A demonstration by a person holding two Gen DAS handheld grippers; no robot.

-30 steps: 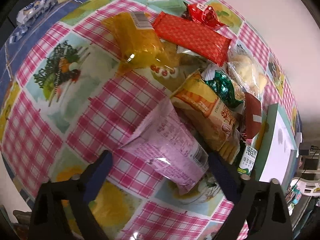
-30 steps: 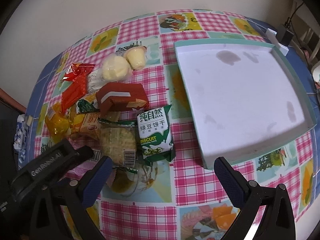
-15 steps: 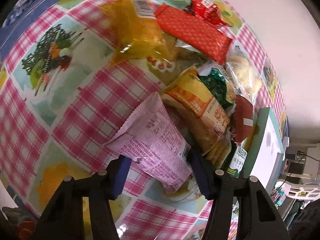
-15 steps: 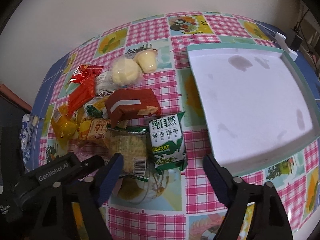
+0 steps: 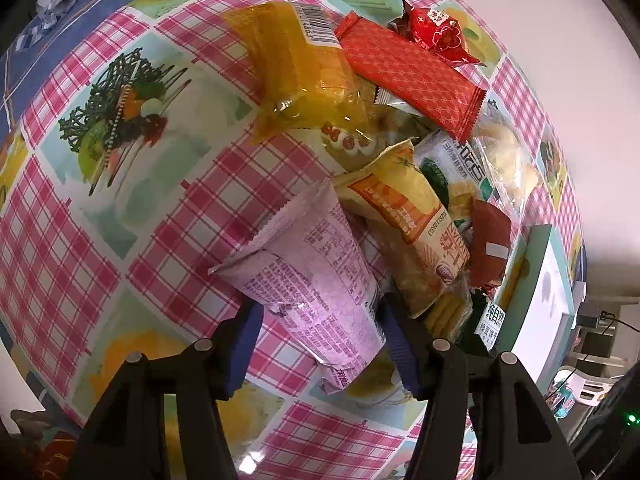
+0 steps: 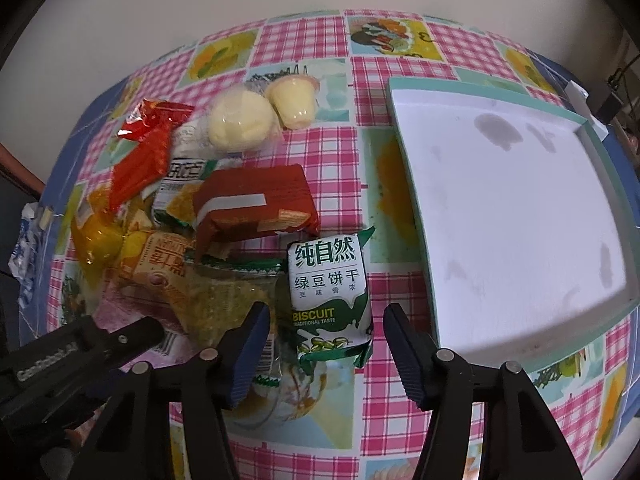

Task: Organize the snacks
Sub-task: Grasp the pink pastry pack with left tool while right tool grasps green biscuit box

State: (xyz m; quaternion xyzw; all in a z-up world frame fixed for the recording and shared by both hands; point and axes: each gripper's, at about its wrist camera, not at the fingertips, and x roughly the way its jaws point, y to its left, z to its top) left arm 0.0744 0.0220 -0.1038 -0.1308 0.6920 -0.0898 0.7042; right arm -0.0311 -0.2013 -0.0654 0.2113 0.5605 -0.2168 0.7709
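Snacks lie heaped on our checked desk (image 6: 360,64) beside the white tray (image 6: 516,208). Our left gripper (image 5: 320,320) has narrowed its jaws onto the pink packet (image 5: 316,268) — both pads press its sides. Our right gripper (image 6: 326,330) has just been closing around the green biscuit pack (image 6: 330,292) — small gaps remain.

Both views are evenly lit by soft indoor light from above, and colours look saturated. Fisheye bending curves the table (image 5: 120,208) into a dome, with black vignette in the corners. Glare glints on the yellow packet (image 5: 296,76) and the tray (image 6: 512,216). Shadows are soft and short. The claws' near parts look slightly blurred.
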